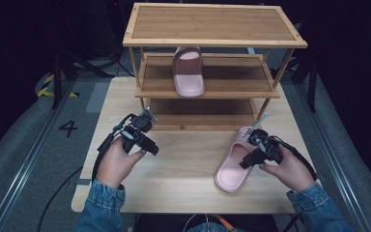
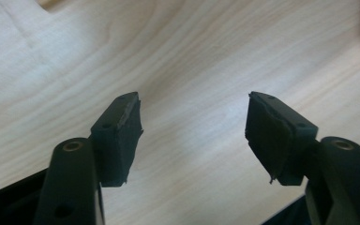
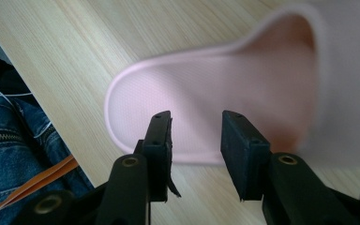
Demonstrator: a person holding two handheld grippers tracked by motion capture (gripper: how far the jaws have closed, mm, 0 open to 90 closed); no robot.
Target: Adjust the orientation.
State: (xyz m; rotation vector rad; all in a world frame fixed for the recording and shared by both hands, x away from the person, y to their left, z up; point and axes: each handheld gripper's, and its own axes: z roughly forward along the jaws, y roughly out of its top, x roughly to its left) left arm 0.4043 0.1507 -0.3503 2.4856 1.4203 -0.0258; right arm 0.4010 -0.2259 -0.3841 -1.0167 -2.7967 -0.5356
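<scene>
On the pale wooden table (image 1: pixel 183 159), my right gripper (image 3: pixel 196 126) straddles the pink rubber slipper's (image 3: pixel 215 98) edge, jaws half-open, gripping nothing; shallow bite risks slipping. Left gripper (image 2: pixel 194 122) wide, empty.

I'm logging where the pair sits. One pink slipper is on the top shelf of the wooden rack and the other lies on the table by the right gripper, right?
Not quite. The slipper on the rack sits on the middle shelf, not the top one, as the high view shows. The other slipper does lie on the table by the right gripper.
</scene>
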